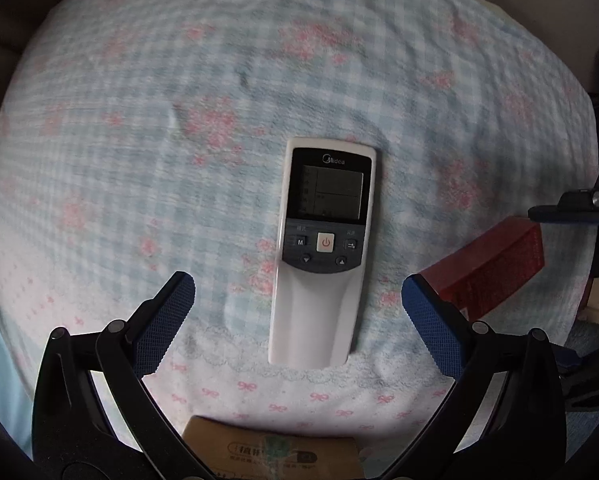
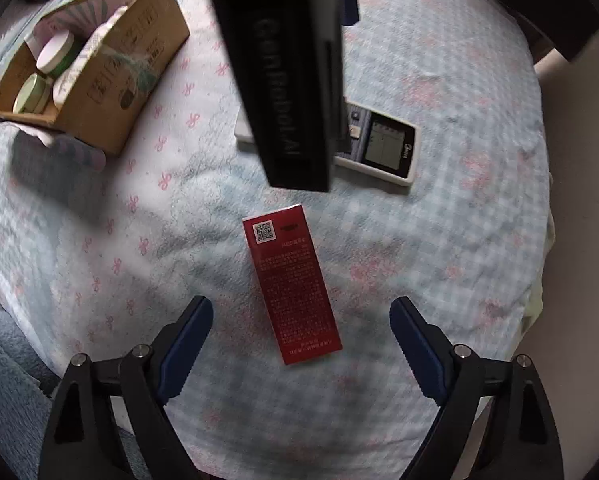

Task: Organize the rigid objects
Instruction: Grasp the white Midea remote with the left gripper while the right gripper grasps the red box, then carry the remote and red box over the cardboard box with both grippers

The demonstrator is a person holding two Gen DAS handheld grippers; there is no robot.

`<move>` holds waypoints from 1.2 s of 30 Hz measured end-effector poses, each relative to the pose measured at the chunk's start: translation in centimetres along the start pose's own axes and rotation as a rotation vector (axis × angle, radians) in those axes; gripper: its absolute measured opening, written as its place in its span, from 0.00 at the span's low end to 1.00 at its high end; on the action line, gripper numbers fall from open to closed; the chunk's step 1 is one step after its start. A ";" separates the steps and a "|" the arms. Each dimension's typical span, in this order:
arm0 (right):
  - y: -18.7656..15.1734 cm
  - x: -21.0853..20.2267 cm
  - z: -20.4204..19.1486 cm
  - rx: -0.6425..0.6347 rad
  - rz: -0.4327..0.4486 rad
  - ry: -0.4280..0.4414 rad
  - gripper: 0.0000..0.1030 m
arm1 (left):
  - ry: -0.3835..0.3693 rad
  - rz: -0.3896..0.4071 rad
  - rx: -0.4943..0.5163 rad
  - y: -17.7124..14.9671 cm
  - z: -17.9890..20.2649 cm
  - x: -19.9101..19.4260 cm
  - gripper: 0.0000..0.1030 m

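A white air-conditioner remote (image 1: 323, 256) lies face up on the checked blanket, its lower half between the spread fingers of my left gripper (image 1: 298, 284), which is open above it and touches nothing. A red carton (image 2: 293, 284) with a QR code lies flat under my right gripper (image 2: 301, 306); the jaws are open on either side of it with gaps to both blue pads. In the right wrist view the left gripper's black body (image 2: 283, 80) hides part of the remote (image 2: 383, 144). The red carton (image 1: 495, 268) also shows at the right of the left wrist view.
An open cardboard box (image 2: 111, 96) holding several round jars (image 2: 55, 54) stands at the upper left of the right wrist view, and its edge (image 1: 219, 436) shows at the bottom of the left wrist view. A blue and pink blanket (image 1: 139, 140) covers the surface.
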State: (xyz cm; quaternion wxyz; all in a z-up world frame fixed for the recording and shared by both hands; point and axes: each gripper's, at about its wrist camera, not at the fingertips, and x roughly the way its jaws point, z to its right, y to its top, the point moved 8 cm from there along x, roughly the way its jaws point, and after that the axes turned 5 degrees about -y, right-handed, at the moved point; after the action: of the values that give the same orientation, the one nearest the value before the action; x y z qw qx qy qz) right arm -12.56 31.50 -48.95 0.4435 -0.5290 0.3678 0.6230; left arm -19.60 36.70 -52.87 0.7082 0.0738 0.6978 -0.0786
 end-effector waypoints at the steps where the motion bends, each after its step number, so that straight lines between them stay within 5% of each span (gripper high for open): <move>1: 0.1 0.7 -0.2 -0.014 -0.009 0.004 0.79 | -0.003 -0.015 0.007 0.1 0.0 0.7 0.97; 8: -0.3 4.3 -1.6 -0.155 -0.052 -0.060 0.69 | -0.009 -0.114 0.060 0.2 1.0 4.0 0.88; 11: -0.5 5.1 -2.3 -0.189 -0.072 -0.051 0.58 | -0.006 -0.132 0.071 0.5 1.4 4.6 0.86; 17: 0.1 5.3 -2.5 -0.187 -0.059 -0.048 0.53 | 0.002 -0.139 0.068 0.9 1.4 5.0 0.84; 21: 0.3 5.5 -2.4 -0.214 -0.040 -0.094 0.40 | 0.022 -0.128 0.100 0.8 1.1 4.5 0.70; 26: -0.1 5.4 -2.5 -0.232 -0.014 -0.106 0.40 | 0.023 -0.109 0.124 0.7 1.0 3.7 0.54; 36: -1.3 5.0 -2.4 -0.209 -0.015 -0.082 0.38 | -0.005 -0.083 0.117 0.4 0.3 2.3 0.53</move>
State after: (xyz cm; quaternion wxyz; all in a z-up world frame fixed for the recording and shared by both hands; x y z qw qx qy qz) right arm -10.83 30.57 -54.30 0.4050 -0.5494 0.2783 0.6758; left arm -19.22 37.06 -55.15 0.7006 0.0857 0.6926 -0.1488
